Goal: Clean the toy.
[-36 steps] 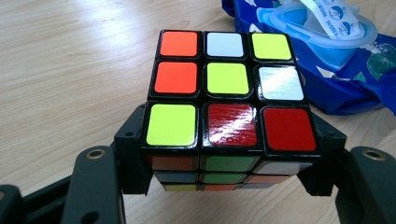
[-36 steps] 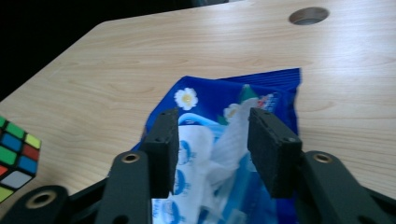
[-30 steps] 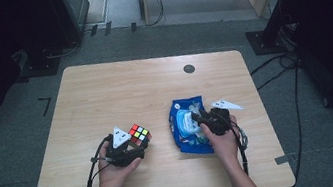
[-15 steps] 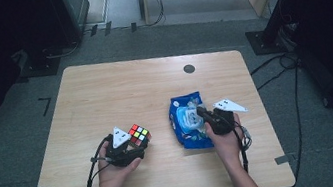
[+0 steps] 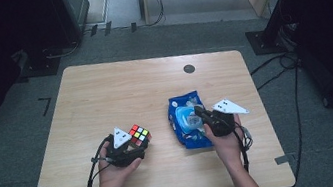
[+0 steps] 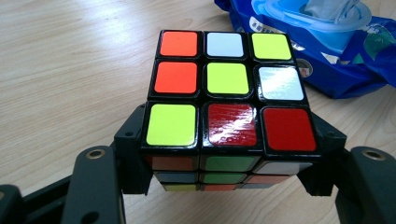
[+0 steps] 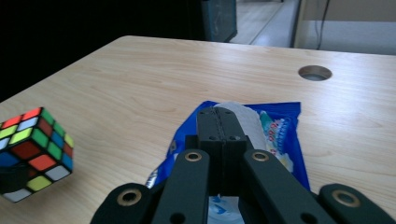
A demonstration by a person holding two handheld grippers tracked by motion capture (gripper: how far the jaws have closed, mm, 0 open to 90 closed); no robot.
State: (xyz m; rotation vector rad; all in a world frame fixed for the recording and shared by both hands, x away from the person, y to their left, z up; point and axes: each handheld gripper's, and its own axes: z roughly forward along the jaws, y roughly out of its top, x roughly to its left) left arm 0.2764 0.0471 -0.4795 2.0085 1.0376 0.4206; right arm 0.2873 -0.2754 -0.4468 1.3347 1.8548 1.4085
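Near the table's (image 5: 103, 93) front edge, left of centre: left gripper (image 5: 130, 147) clamped on a scrambled puzzle cube (image 6: 229, 93), jaws pressing its two opposite sides, cube held just above the wood. Likely risk here: slick cube faces slipping or a layer twisting under the squeeze, dropping the cube onto the table.

Right of centre, close to the front edge: blue wet-wipe pack (image 5: 187, 123) lying flat, lid flipped up. Above it, right gripper (image 7: 223, 122), jaws just brought together, pinching a grey wipe (image 7: 246, 122) poking out of the opening. Possible trouble: whole pack lifting along with the wipe, nothing pinning it down; or thin sheet tearing, or sliding out of a shallow pinch.
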